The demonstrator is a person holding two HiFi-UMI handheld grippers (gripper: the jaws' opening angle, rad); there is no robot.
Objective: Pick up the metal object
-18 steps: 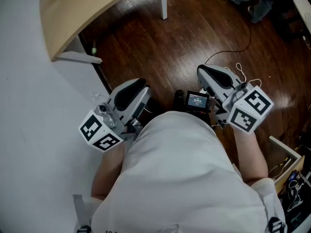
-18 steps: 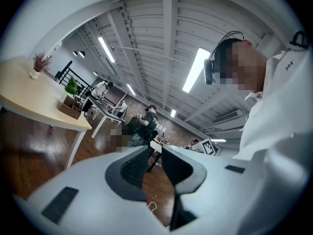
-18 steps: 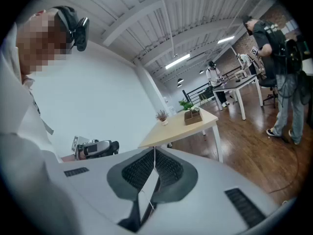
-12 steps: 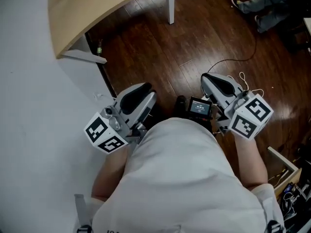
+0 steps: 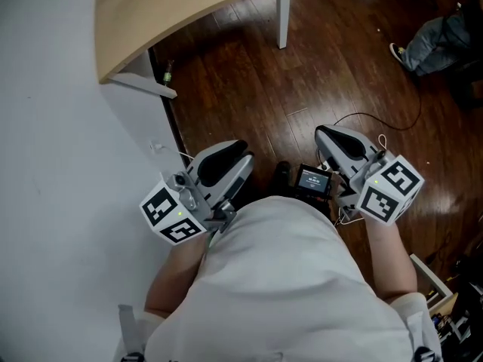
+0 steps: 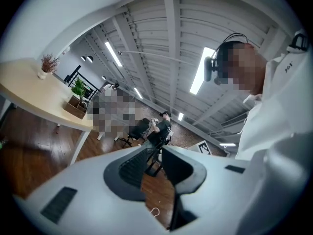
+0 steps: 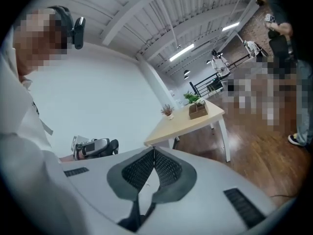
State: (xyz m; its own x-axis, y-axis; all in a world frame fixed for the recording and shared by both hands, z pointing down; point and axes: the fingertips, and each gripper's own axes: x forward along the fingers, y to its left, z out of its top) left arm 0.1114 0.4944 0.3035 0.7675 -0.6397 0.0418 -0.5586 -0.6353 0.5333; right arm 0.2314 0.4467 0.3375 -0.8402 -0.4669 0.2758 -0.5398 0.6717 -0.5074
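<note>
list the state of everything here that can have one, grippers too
left gripper: jaws a little apart, nothing between them
right gripper: jaws together, holding nothing
small screen: lit, low in front of the person, between the two grippers
metal object: not in view

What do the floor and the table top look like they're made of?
Floor: dark brown wood planks, or wood-look laminate, semi-gloss; plank seams and light glare show. Table top: pale wood or veneer, matte; even tan, no glare.
</note>
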